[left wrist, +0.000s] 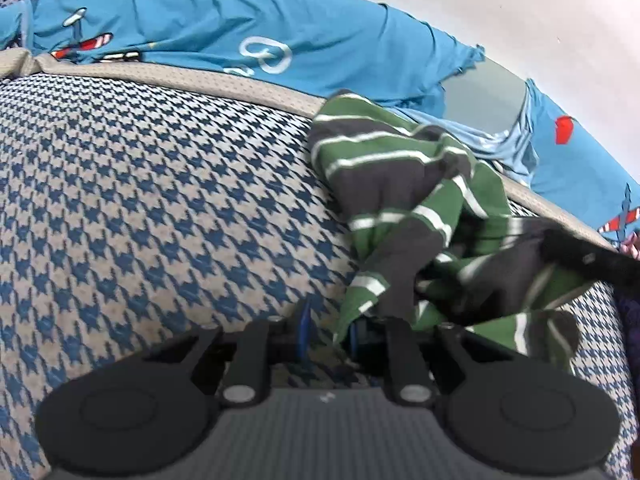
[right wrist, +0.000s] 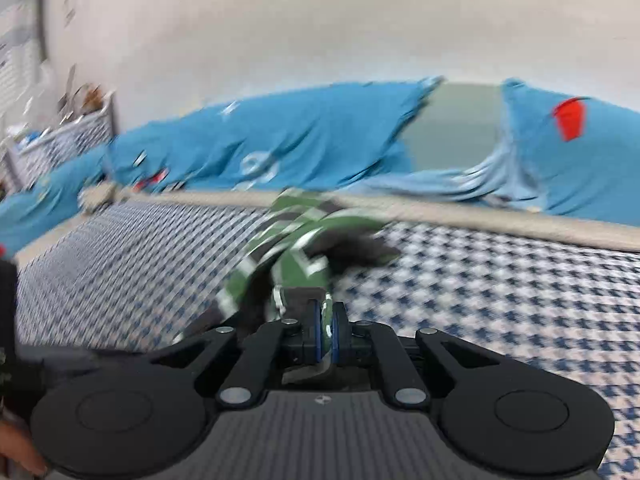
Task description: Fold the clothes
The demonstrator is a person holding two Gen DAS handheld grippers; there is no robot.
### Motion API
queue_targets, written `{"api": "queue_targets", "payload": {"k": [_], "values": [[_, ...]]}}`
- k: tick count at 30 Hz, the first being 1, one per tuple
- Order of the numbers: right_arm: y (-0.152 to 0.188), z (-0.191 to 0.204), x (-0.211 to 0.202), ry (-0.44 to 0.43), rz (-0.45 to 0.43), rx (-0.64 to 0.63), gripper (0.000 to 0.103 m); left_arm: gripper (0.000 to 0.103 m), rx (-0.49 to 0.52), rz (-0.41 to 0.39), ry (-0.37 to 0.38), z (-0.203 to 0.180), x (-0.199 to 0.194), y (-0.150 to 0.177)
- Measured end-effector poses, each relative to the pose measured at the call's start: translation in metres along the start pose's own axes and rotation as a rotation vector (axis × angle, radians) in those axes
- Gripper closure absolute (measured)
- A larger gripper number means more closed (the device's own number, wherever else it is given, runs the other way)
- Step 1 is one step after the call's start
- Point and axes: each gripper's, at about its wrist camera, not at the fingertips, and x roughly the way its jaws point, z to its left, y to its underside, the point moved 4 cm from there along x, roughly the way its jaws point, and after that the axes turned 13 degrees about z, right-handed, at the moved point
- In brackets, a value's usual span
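I'm counting one striped garment, green, grey and white, bunched in a single heap on the one houndstooth mattress. Behind it I get one blue printed sheet draped along the wall, with one grey gap showing through it. On that sheet I can pick out two red patches from the right wrist view, though blur keeps me from counting the smaller prints. Tools: two in all, the left tool and the right tool, each with two fingers. One garment, no second piece of clothing that I can make out.
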Motion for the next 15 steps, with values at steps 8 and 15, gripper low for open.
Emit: {"api": "queue_targets", "payload": {"k": [8,15], "values": [[-0.010,-0.047,-0.027,0.136,-0.069,0.134,0.097,0.087,-0.049,-0.024,-0.066,0.012,-0.005,-0.007],[-0.006,-0.088,-0.041,0.210,-0.079,0.287,0.097,0.087,-0.116,-0.058,-0.137,0.038,-0.019,-0.017]]}}
